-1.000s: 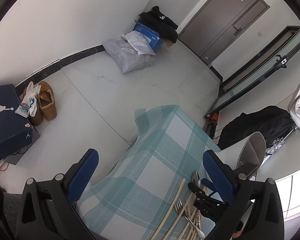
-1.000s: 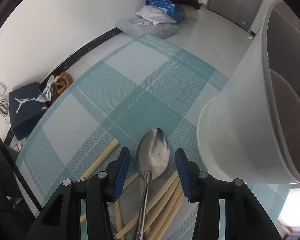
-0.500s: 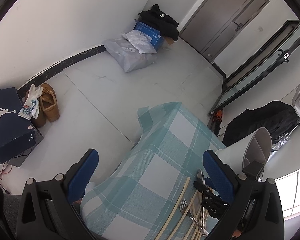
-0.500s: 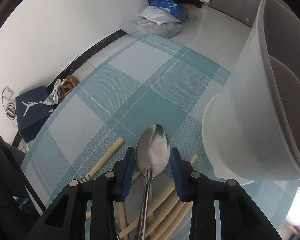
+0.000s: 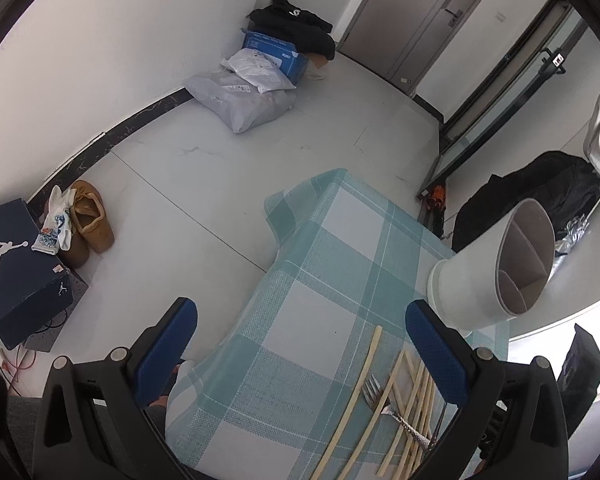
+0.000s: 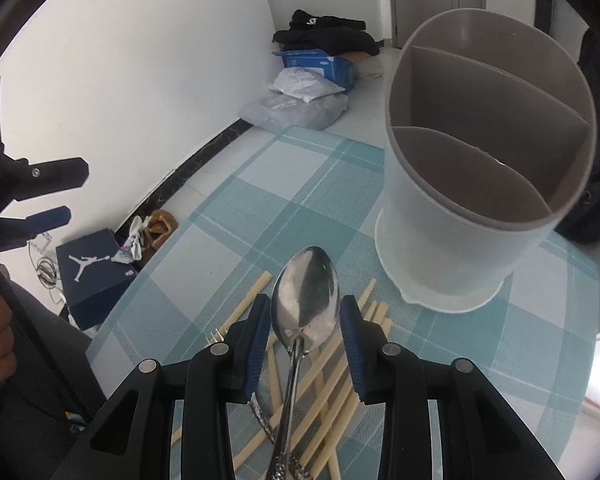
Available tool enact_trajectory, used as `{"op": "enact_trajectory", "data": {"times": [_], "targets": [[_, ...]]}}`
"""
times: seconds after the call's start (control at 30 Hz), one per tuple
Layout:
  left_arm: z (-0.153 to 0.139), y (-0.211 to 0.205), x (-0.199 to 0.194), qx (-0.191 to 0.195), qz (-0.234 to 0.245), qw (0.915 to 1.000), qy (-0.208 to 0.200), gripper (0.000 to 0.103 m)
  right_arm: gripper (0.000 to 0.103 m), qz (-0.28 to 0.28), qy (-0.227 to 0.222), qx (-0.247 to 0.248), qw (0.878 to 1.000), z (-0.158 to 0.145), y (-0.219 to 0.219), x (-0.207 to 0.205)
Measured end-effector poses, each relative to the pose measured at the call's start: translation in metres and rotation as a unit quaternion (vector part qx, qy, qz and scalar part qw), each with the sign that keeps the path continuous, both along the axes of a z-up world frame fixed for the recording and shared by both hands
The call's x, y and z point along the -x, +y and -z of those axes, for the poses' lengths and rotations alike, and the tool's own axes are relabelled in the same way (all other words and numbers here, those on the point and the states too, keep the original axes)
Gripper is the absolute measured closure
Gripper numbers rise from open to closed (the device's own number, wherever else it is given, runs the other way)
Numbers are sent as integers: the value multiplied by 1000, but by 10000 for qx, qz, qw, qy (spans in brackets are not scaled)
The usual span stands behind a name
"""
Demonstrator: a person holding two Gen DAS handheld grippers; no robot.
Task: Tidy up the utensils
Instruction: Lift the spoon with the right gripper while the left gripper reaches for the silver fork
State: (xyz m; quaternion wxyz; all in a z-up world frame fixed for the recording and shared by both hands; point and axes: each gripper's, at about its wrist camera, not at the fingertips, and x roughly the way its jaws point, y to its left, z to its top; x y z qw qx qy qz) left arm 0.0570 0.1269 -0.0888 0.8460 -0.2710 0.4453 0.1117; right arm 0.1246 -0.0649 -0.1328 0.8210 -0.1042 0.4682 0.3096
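Best done by carrying the spoon (image 6: 306, 296) up over the holder (image 6: 480, 168), tipping it handle-down, and releasing only once it sits inside one compartment; keep clear of the rim and dividers. Holder upright on the checked desk (image 6: 236, 216), three compartments apparently empty. Chopsticks (image 6: 332, 384) and fork (image 5: 384, 404) loose on the cloth just in front of the holder. Right gripper (image 6: 305, 320) raised in front of the holder, pointing toward it, jaws closed on the spoon, bowl forward. Left gripper (image 5: 300, 336) held high, well left of the holder, jaws wide apart, holding nothing.
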Motion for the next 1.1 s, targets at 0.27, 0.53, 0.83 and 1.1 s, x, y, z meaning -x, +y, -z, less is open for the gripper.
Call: {"op": "enact_trajectory", "data": {"times": [0.27,0.53,0.83,1.1], "targets": [[13,-44,-5,-100,1125,9931,315,1,69,432,-240,-552,9972,-20,-48,25],[47,-77,-5,-281,1666,9807,981,2,69,694,-493,-878,9925,-30,-80,37],[53,-88,-9,-967,1677,9751,1082,17,69,770,-627,-1081,9892,-37,-98,44],[56,-102,-15,-955,1965,9697,1089,46,69,876,-608,-1203,9870,-40,-105,39]]}}
